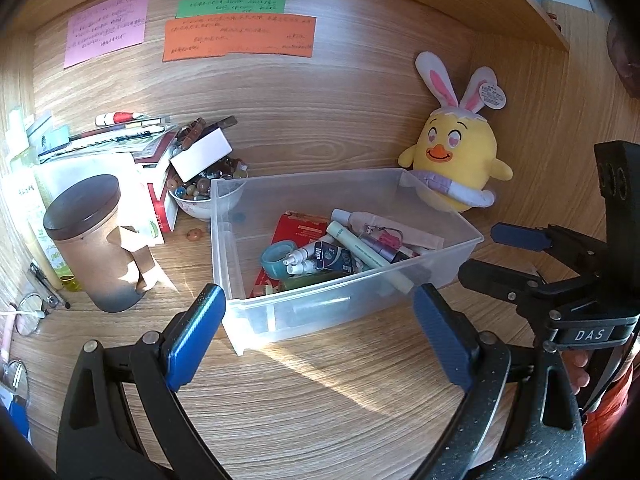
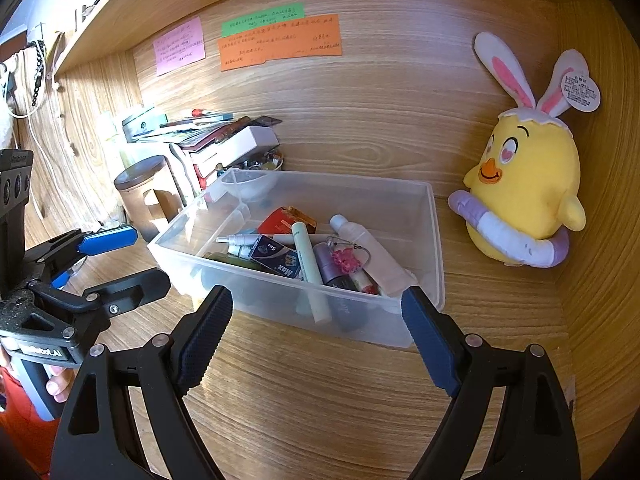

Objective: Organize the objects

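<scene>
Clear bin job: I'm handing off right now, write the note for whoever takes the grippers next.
Left gripper: open, empty, just short of the clear bin, facing its near wall.
Right gripper: open, empty, also at the bin's near side.
Bin sits mid-desk and already holds small items: tape roll, blue Max box, pale green tube, red packet.
Still loose: one small orange bead on the desk beside the bowl of beads, the brown jar, and the book pile at left. Yellow chick plush stands right of the bin.
Nothing is gripped.
</scene>
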The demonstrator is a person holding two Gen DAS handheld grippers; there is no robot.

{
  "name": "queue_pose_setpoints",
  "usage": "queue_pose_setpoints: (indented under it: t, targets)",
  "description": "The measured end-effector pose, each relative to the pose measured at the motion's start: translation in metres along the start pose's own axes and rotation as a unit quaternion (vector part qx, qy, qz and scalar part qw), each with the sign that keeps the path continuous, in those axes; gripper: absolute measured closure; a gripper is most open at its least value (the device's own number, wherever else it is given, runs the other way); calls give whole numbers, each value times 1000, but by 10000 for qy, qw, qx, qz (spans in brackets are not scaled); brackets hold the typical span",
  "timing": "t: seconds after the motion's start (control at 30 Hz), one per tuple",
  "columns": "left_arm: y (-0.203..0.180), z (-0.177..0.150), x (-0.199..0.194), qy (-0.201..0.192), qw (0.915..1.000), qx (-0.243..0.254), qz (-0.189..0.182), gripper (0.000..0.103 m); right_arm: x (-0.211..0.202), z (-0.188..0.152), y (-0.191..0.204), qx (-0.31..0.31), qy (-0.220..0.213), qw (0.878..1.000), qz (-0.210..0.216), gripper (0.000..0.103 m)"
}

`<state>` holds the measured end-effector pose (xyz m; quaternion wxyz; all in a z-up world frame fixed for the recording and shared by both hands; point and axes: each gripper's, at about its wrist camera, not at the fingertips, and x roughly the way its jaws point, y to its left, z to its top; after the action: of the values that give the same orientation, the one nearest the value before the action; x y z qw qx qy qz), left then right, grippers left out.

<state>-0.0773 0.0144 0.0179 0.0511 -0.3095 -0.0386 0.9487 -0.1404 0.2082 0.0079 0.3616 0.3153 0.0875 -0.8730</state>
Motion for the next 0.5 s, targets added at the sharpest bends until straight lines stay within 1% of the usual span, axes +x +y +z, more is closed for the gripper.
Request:
queue_pose_setpoints:
  t: [0.5]
  targets:
    - [-2, 1, 0, 2, 10000, -5, -17, 7, -2, -3, 1, 25, 11, 10000, 50, 18]
